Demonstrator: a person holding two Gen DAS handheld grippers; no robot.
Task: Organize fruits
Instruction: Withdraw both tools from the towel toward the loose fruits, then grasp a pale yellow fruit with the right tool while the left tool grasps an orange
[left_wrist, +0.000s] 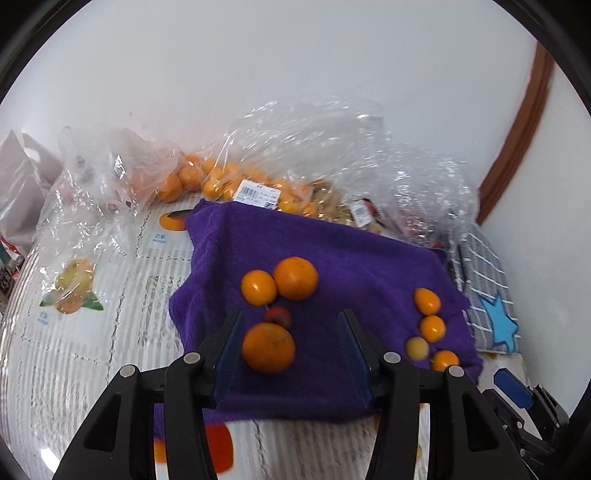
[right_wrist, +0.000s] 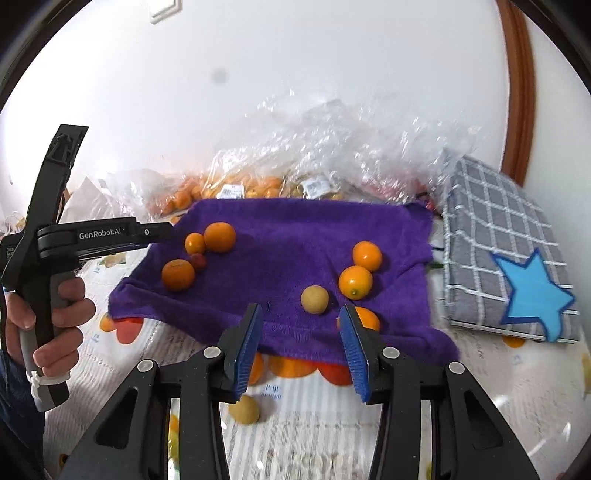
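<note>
Fruit is laid out on a purple towel (right_wrist: 280, 236) in two clusters, judged to be a sorting by kind or size. Left cluster: three mandarins (left_wrist: 268, 347) and a small red fruit (left_wrist: 277, 316), touching or just beside each other. Right cluster: smaller kumquat-like oranges (left_wrist: 427, 301) in a line down the towel's right side, with one pale yellow-brown round fruit (right_wrist: 314, 300) beside them.

The left gripper (left_wrist: 290, 325) is held low over the near-left cluster, jaws wide apart, nothing clamped; the nearest mandarin sits just inside the left finger (left_wrist: 229, 343), probably lined up for a grasp. The right gripper (right_wrist: 301, 321) is held with jaws apart and empty; the pale fruit lies just beyond the fingertip gap, and one small orange (right_wrist: 367, 318) is partly hidden behind the right finger (right_wrist: 352, 343).

Edges: the towel's near edge droops onto the fruit-print tablecloth (left_wrist: 92, 350). A second pale fruit (right_wrist: 244, 408) lies off the towel, on the cloth below the right gripper. Clear plastic bags (left_wrist: 303, 155) of more fruit are crowded along the towel's far edge; a grey checked cloth with a blue star (right_wrist: 509, 258) lies beside the right edge. Open room is seen in the towel's middle, between the clusters. Roll-off at the near edge is a likely risk.
</note>
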